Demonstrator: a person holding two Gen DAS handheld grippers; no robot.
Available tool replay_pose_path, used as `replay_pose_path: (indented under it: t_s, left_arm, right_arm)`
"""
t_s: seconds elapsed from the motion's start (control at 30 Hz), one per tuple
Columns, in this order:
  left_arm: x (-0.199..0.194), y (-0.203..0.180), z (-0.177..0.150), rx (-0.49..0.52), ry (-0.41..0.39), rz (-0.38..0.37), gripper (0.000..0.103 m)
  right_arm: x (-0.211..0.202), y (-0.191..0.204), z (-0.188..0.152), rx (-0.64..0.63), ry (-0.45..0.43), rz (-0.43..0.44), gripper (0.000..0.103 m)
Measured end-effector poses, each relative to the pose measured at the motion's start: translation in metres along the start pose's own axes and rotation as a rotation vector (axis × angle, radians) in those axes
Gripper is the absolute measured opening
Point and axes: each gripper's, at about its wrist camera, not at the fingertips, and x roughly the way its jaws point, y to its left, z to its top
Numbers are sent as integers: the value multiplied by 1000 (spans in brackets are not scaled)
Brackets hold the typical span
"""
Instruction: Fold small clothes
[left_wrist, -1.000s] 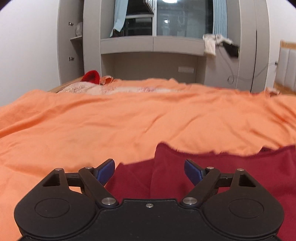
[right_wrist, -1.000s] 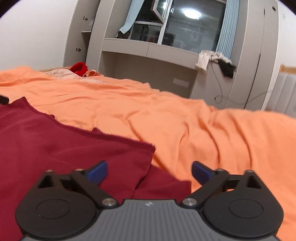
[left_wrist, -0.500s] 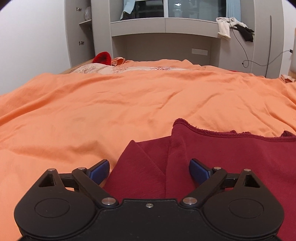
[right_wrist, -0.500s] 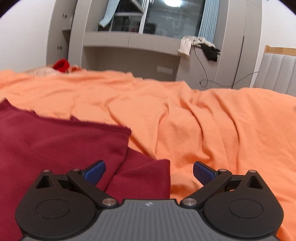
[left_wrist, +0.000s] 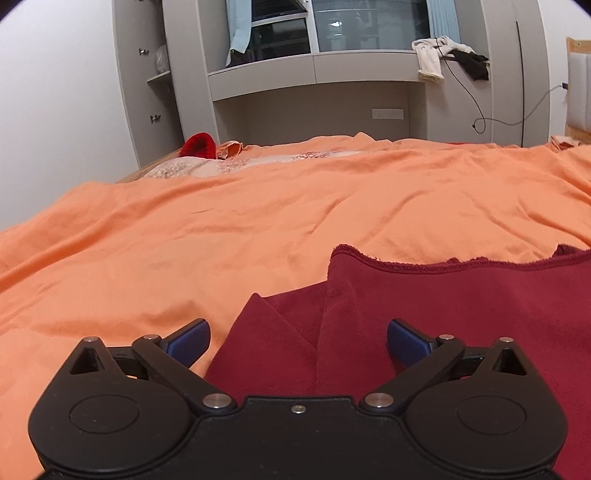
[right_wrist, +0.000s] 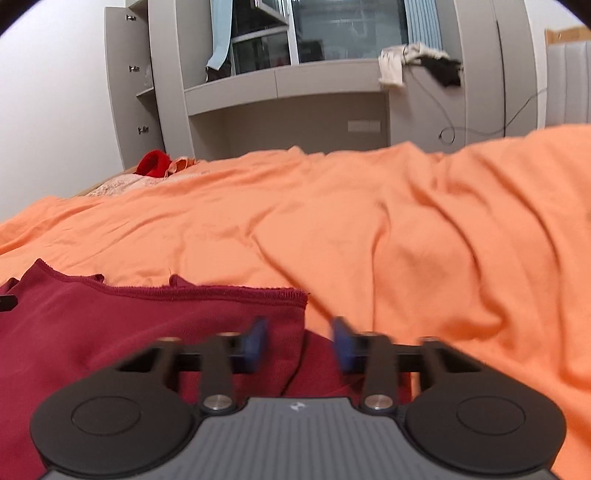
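Left wrist view: dark red knit garment (left_wrist: 461, 314) lying flat on the bed's orange sheet (left_wrist: 258, 221), near edge of the bed, one sleeve or corner folded in on its left side. Left tool (left_wrist: 297, 338) low over that folded corner, jaws opening and now spread wide, blue pads (left_wrist: 190, 338) either side of the cloth without pressing it. Likely step: lining up a grab on the left corner for the next fold. Compared with a second ago: jaws wider, garment's hemmed top edge farther up the view, more of the folded flap showing.

Right wrist view: same dark red garment (right_wrist: 147, 332) at lower left, its right hemmed corner reaching toward the middle of the view. Right tool (right_wrist: 299, 345) blurred, jaws closing, pads (right_wrist: 255, 339) a narrow gap apart with the garment's right edge between them; firm pinch not yet certain. Compared with a second ago: jaws then fully spread, now nearly together; view rolled level and shifted.

Next move, as a judgement: left tool closing on its corner to match, then both corners lifted together and carried across, keeping the cloth even and the orange sheet out of the pinch.
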Motion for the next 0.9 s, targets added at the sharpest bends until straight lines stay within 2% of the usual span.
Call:
replay_pose_path:
  t_s: [0.07, 0.2, 0.33, 0.47, 0.57, 0.67, 0.73, 0.83, 0.9]
  left_arm:
    - [1, 1, 0, -3, 4, -4, 102]
    - [-3, 5, 1, -26, -14, -13, 102]
    - [-10, 6, 0, -28, -63, -34, 102]
    - [-4, 10, 0, -52, -30, -36, 102]
    - [2, 24, 0, -139, -5, -75, 102]
    - [4, 45, -1, -281, -1, -101, 102]
    - [0, 58, -3, -356, -17, -112, 102]
    - [-11, 70, -2, -411, -56, -122, 102]
    - [-22, 76, -1, -420, -87, -123, 102]
  right_arm:
    - [-7, 3, 1, -15, -40, -19, 3]
    - [-22, 10, 9, -51, -128, -88, 2]
    - [-11, 12, 4, -63, -77, -103, 2]
    - [-6, 9, -2, -56, -38, -111, 5]
    - [-15, 4, -2, -33, -50, -107, 18]
    - [-25, 3, -1, -33, -59, -124, 34]
    - [-36, 3, 0, -40, -74, -132, 41]
    - [-54, 3, 5, -34, -101, -126, 54]
    - [-68, 5, 7, -24, -122, -101, 77]
